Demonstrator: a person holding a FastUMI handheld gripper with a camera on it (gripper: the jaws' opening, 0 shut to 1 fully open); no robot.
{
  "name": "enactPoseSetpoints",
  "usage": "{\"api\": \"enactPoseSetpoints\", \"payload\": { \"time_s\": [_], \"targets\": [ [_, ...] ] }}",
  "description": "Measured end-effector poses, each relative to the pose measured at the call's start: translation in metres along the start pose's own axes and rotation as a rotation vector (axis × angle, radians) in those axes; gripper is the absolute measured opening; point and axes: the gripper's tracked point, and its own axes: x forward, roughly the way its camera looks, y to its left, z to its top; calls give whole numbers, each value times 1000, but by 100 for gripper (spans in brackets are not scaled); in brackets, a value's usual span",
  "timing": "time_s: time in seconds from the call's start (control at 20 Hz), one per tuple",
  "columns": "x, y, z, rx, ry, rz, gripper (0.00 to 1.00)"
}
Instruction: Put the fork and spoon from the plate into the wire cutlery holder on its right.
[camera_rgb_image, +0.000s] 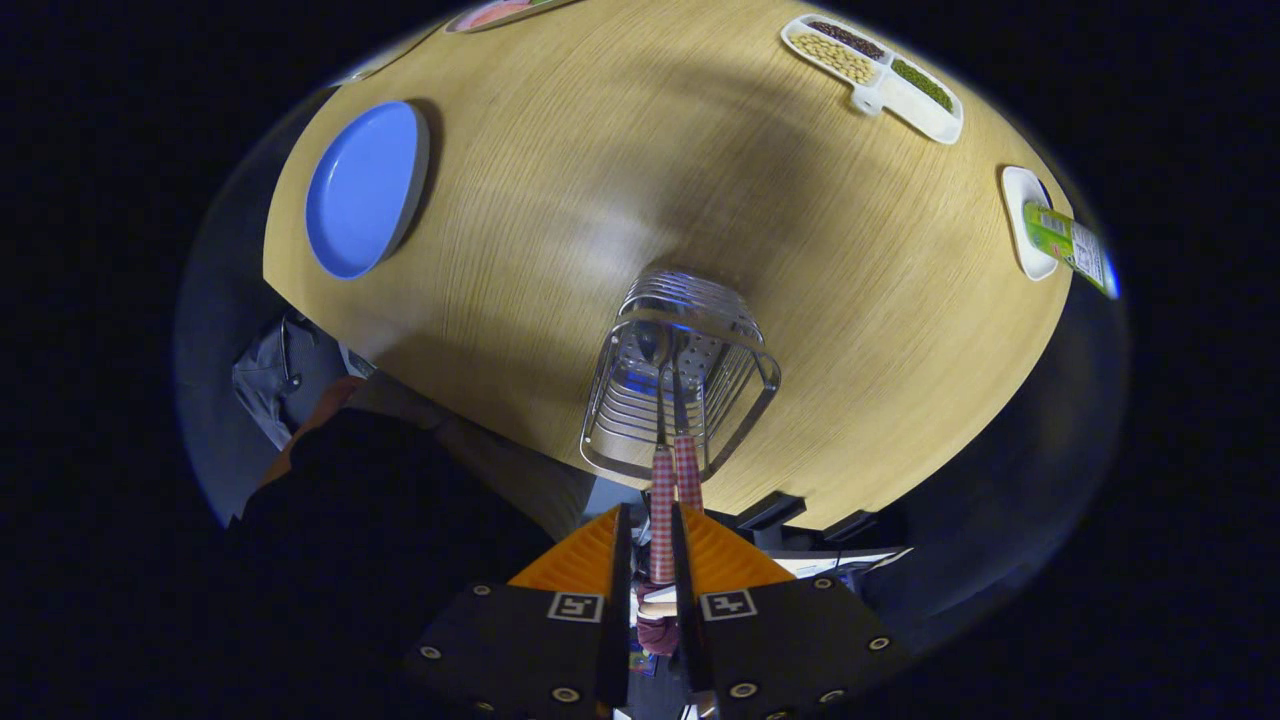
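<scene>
The wire cutlery holder (680, 375) stands on the wooden table, just ahead of my fingers, and I look down into it. Two red-checked handles stick up out of it. One handle (688, 468) leans free against the holder's near rim. The other handle (662, 520) runs back between my orange fingers (585, 555), and my gripper (650, 512) is shut on it. The working ends of both are down inside the wires, and I cannot tell which is the fork and which the spoon. The blue plate (362, 190) lies bare to the holder's left.
A white divided dish (880, 75) with beans sits far beyond the holder to the right. A small white dish (1025, 225) with a green packet (1070, 245) lies at the right. A person's dark sleeve (380, 520) and the table's near edge are beside my fingers.
</scene>
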Motion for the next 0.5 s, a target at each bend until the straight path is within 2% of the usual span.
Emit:
{"api": "enactPoseSetpoints", "payload": {
  "time_s": [0.25, 0.5],
  "targets": [
    [-15, -1, 4, 8, -125, -1, 28],
    [-30, -5, 9, 77, -330, -8, 50]
  ]
}}
